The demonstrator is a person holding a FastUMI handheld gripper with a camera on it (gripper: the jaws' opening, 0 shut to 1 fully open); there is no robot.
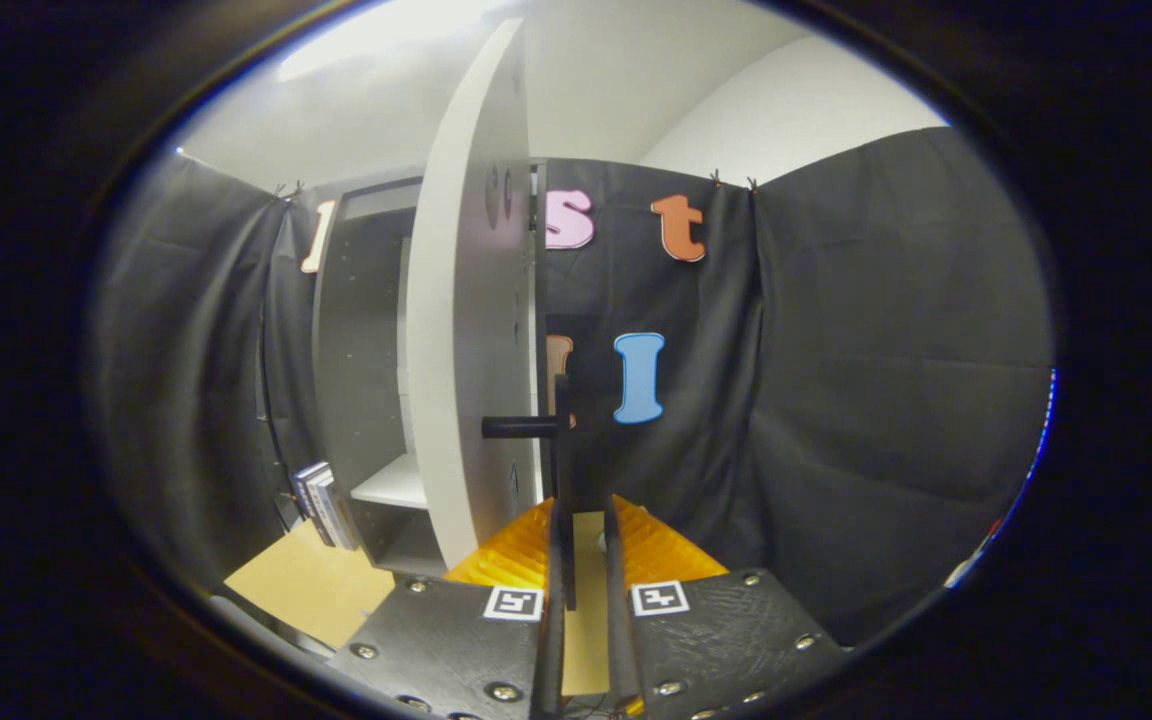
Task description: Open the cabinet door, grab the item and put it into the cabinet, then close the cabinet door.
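In the gripper view, I am holding the hand-held gripper [584,520] low and close to the free edge of the cabinet door [471,330], with its two fingers drawn narrow, only a slim gap between them. The vertical bar of the dark door handle [562,440] is running down into that gap, so I judge I am pinching or nearly pinching it; whether both fingers are actually pressing on it I cannot tell. I am gripping here because the handle sits at the door's free edge, where a pull swings the door most easily.

The door is standing swung out toward me, seen almost edge-on, which is why it is reading as a tall pale slab curving across the middle of the scene. It is white and flat, with a few small round holes along its face, and a short dark stub is joining the handle to it. To the left of the door, the cabinet [361,370] is showing its dark interior and a pale shelf [391,485] near the bottom.

A few books [321,500] are leaning upright just outside the cabinet's lower left corner, resting on the tan surface [306,590]. I am taking these to be the item to put away, though that is a guess. The opening step seems largely done, with the door well clear of the cabinet front.
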